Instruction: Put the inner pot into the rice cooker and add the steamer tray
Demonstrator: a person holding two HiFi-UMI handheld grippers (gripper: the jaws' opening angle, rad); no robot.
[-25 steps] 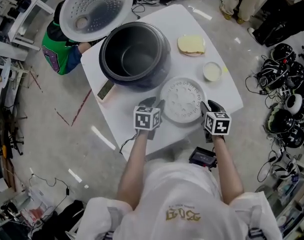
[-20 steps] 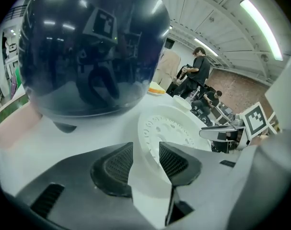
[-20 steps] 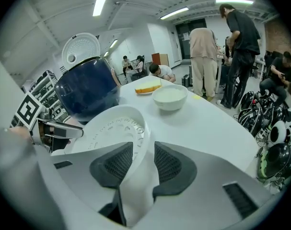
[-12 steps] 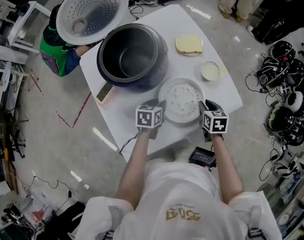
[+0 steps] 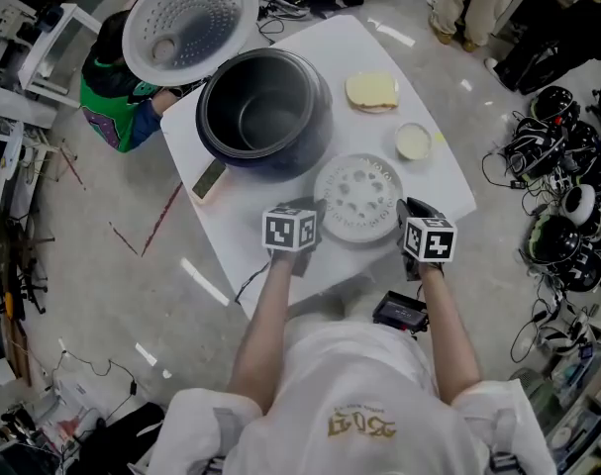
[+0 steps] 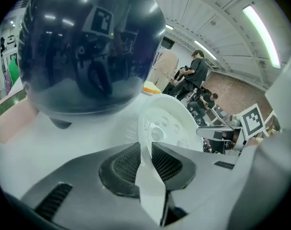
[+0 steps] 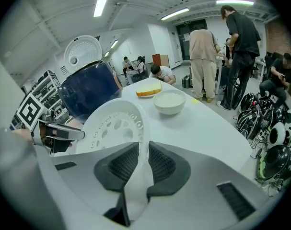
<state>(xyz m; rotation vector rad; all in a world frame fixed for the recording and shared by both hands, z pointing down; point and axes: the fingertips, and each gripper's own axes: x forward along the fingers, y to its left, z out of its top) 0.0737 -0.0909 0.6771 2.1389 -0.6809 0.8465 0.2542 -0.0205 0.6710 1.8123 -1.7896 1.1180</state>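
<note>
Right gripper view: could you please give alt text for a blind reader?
The right tool, its jaws just closed further, grips the rim of the white steamer tray over a white table; a dark rice cooker and a bowl stand behind.

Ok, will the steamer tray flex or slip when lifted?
The steamer tray looks thin, perforated plastic: probably light, perhaps flexible. Left gripper and right gripper jaws have just been closing on its smooth rim at opposite sides, so it may slip if tilted.
</note>
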